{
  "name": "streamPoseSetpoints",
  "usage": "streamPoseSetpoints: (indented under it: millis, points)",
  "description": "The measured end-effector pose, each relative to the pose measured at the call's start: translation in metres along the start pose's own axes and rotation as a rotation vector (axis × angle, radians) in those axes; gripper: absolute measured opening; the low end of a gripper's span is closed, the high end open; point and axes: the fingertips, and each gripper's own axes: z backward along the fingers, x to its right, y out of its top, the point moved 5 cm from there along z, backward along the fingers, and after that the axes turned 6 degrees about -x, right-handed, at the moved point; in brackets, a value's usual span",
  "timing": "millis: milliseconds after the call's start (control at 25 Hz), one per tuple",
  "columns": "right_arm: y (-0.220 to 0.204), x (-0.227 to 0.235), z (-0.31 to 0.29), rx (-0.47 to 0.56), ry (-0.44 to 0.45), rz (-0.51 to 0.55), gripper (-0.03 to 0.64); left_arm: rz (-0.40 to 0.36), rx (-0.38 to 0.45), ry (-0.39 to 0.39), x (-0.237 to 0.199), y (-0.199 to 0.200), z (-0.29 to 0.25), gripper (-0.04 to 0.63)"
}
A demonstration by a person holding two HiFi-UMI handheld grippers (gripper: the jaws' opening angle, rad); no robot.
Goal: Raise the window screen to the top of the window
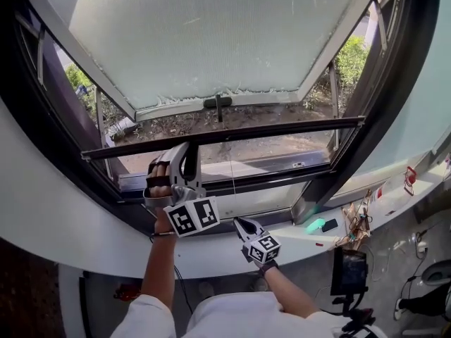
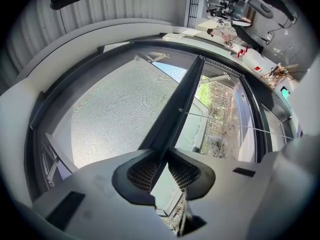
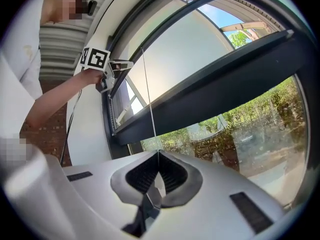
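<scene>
Dark window frame [image 1: 398, 83], white sill [image 1: 70, 238] below, sunlit shrubs [image 1: 350, 60] & dirt outside, cables [image 1: 357, 225] on sill at rt, grey floor [image 1: 394, 255].

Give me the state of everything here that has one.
left gripper, shut on the screen bar
right gripper, shut on the cord
screen bar, low in the window, not yet at the top
window screen, drawn down over most of the opening
outer pane, swung open outward

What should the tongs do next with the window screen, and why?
Probably lift both hands higher. The left tongs grip the screen's dark bar, the right tongs pinch its thin cord, and the bar sits only partway up the window.
</scene>
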Motion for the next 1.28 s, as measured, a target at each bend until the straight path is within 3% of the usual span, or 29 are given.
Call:
streamPoseSetpoints:
  millis: [320, 640, 800, 1280]
  points:
    - [0.021, -0.001, 0.010, 0.067, -0.006, 0.005, 0.002, 0.000, 0.012, 0.040, -0.017, 0.008, -0.003, 0.058]
    - [0.024, -0.007, 0.007, 0.060, -0.017, 0.023, 0.002, -0.003, -0.003, 0.013, -0.023, 0.012, -0.003, 0.060]
    - [0.033, -0.015, 0.004, 0.078, 0.001, 0.026, 0.002, -0.001, 0.016, 0.039, -0.031, 0.016, -0.004, 0.060]
    - [0.046, -0.018, 0.005, 0.012, -0.059, 0.168, 0.002, -0.023, 0.006, 0.057, -0.039, 0.022, -0.005, 0.060]
